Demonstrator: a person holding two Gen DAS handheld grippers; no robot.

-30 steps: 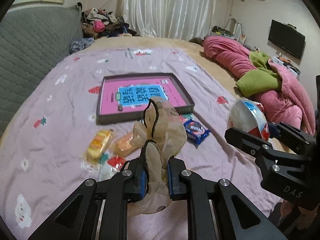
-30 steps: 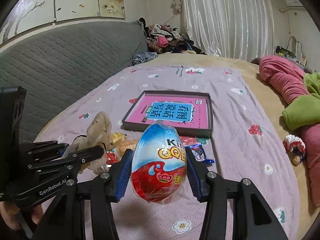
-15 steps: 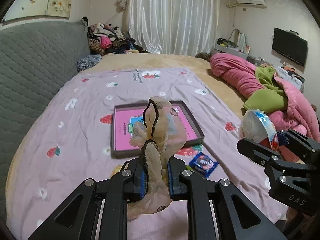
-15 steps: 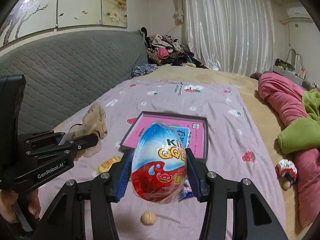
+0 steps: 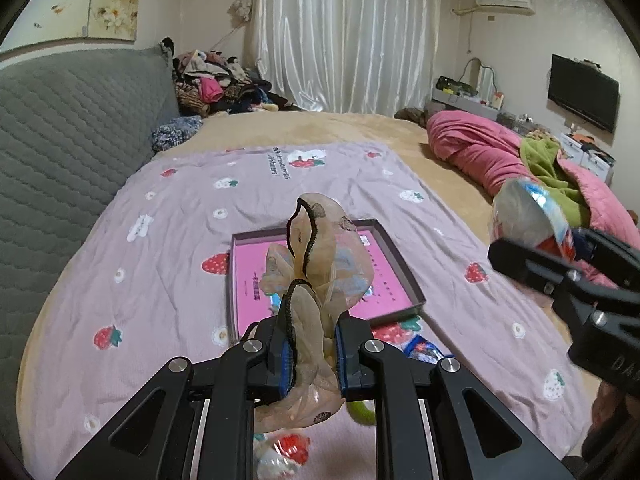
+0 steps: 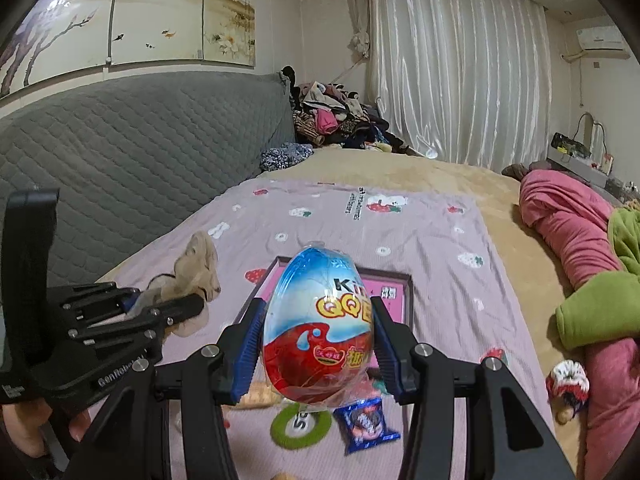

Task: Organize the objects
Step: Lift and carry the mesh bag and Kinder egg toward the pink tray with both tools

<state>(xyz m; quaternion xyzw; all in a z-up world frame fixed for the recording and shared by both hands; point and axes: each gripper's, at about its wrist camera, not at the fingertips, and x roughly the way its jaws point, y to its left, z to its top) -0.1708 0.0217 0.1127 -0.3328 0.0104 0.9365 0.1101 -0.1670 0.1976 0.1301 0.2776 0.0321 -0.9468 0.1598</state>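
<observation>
Rising since a moment ago, both grippers now carry their loads higher above the purple sheet (image 5: 168, 240), toward the pink box (image 5: 244, 276) at frame centre. On the left, the left gripper (image 5: 312, 354) is pinched nearly closed on sheer beige stockings (image 5: 320, 264). On the right, the right gripper (image 6: 318, 344), jaws partway apart, clamps the foil egg (image 6: 318, 320). Both look ready for boxing.

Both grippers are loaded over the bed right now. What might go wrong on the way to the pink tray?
The beige sheer fabric is pinched only near its bottom by the left gripper; its loose top flops forward and may snag or slip free.

The wrapped egg is smooth and rounded; the right gripper holds it by its sides, so it might squirt out and land outside the pink tray.
</observation>
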